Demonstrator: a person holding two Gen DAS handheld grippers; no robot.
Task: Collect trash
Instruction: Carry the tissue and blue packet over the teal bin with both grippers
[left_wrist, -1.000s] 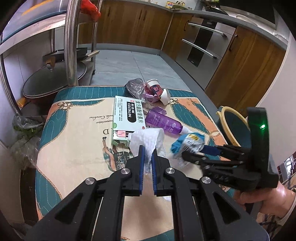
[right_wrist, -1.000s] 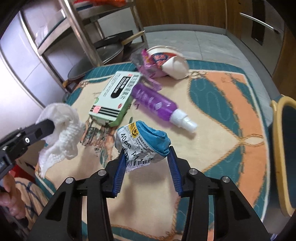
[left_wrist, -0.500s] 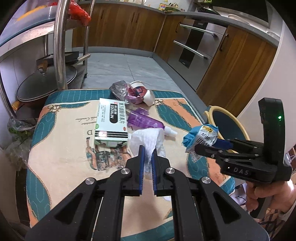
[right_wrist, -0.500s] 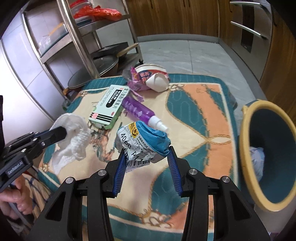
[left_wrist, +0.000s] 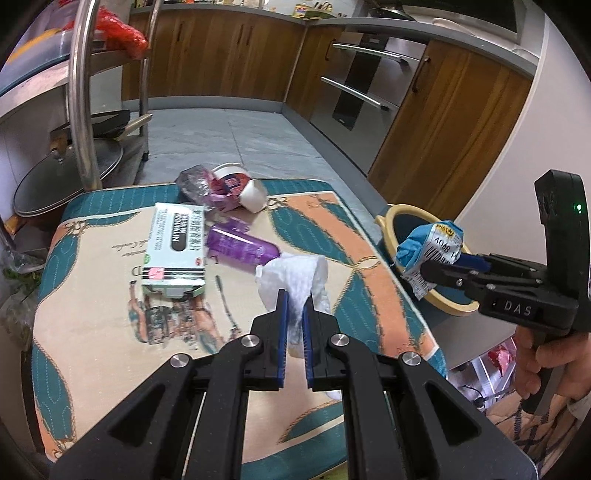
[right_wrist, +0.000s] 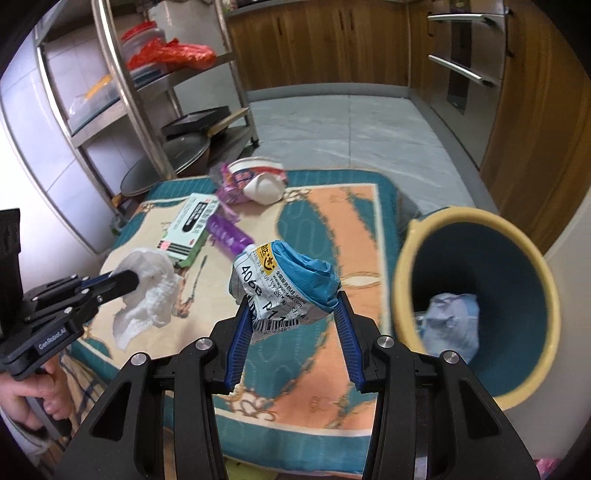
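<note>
on the patterned table cover (left_wrist: 92, 332), unsorted trash: green-and-white medicine box (left_wrist: 175, 251), lying flat; purple bottle (left_wrist: 240, 249) on its side just beside the box; white cup (left_wrist: 253, 195) tipped over at the far edge, touching a crumpled purple wrapper (left_wrist: 195, 184).

left gripper (left_wrist: 293, 308): fingers pressed close, pinching a white tissue (left_wrist: 295, 273), held above the cover. from the left wrist view the tissue hides the bottle's cap end, and its lower part is cut off behind the fingers. the right wrist view shows the same tissue (right_wrist: 147, 288) whole, hanging loose from the fingertips.

right gripper (right_wrist: 291, 317): fingers part spread, clamped on both sides of a crumpled blue package (right_wrist: 284, 284) with a white printed label; label text only partly legible. package held off the table, near the trash bin (right_wrist: 406, 295), beside its rim rather than over the opening. from the left wrist view the package (left_wrist: 430, 251) overlaps the bin (left_wrist: 388, 225), most of which is hidden behind package and gripper.

seen in the right wrist view only: bin interior, dark blue, with a pale crumpled bag (right_wrist: 450, 325) at the bottom; bin's lower edge cut off by the gripper body.

background: metal shelf rack (right_wrist: 122, 92) with a red bag (right_wrist: 173, 55); pan lid (left_wrist: 66, 177) low beside the table, partly hidden behind the rack leg.
</note>
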